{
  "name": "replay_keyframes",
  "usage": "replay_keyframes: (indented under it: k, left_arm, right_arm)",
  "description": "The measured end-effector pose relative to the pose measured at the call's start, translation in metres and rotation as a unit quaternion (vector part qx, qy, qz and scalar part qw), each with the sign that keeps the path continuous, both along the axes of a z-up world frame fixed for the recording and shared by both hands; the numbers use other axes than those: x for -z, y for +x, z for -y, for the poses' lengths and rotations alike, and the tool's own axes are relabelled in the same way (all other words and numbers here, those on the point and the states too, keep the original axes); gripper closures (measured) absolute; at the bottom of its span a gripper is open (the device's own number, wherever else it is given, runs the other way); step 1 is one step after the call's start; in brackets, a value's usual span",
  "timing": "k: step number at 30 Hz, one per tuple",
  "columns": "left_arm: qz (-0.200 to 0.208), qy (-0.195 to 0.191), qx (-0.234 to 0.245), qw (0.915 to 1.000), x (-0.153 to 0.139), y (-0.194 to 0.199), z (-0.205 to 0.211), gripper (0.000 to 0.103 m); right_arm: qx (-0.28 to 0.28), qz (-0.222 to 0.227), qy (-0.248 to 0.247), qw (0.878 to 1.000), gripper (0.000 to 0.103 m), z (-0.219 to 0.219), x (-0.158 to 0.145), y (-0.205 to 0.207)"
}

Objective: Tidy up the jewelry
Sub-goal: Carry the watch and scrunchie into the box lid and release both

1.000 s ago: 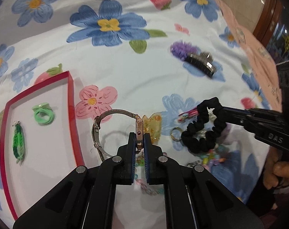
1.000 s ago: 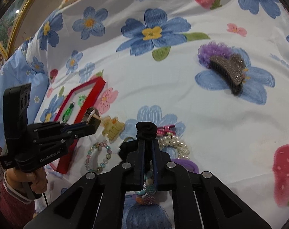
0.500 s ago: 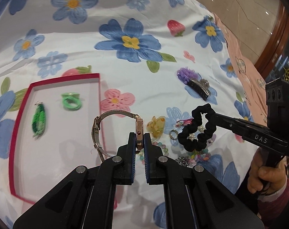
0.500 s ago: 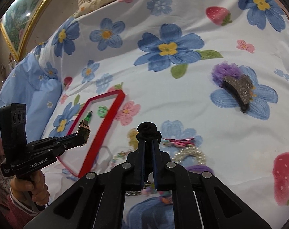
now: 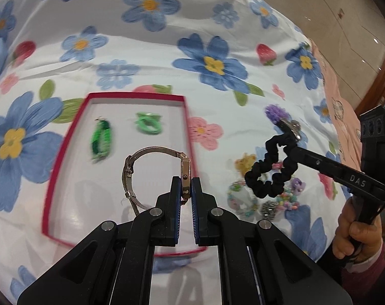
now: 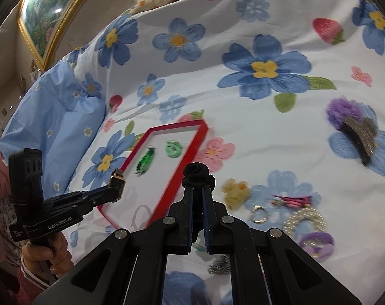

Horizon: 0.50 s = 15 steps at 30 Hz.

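Observation:
My left gripper [image 5: 185,186] is shut on a rose-gold watch [image 5: 185,171], whose mesh strap loops out to the left above the red-rimmed tray [image 5: 65,152]. The tray holds a green woven band [image 5: 100,139] and a green ring-shaped piece [image 5: 147,124]. My right gripper [image 6: 198,190] is shut on a black scrunchie [image 6: 197,174], which hangs in the air right of the tray; the same scrunchie [image 5: 271,170] shows in the left wrist view. In the right wrist view the left gripper [image 6: 111,195] carries the watch [image 6: 117,184] over the tray's [image 6: 167,198] near left corner.
Loose pieces lie on the floral bedspread right of the tray: a yellow claw clip [image 6: 234,193], a silver ring [image 6: 258,214], a pearl bracelet [image 6: 305,219], pink clips [image 6: 291,200], a purple scrunchie [image 6: 317,244], beaded bracelets [image 5: 286,200]. A purple-and-grey hair claw [image 6: 355,124] lies farther right.
Both grippers rose and moved left with their loads. The watch went from beside the tray's right rim to over its inside; the black scrunchie followed toward the tray.

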State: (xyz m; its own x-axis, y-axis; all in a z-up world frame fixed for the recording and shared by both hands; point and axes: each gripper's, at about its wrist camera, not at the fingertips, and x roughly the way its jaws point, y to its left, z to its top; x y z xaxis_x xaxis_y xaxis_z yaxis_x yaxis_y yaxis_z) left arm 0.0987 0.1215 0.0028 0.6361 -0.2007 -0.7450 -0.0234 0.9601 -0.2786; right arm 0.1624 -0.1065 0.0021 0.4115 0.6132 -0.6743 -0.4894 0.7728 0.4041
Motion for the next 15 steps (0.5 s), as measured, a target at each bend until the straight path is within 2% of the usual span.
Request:
replay_keyframes:
  k: [15]
  left_arm:
    - [-0.012, -0.009, -0.055, 0.9984, 0.016, -0.002, -0.054, 0.097]
  right_arm:
    - [-0.047, -0.014, 0.029, 0.998, 0.097, -0.076, 0.006, 0.013]
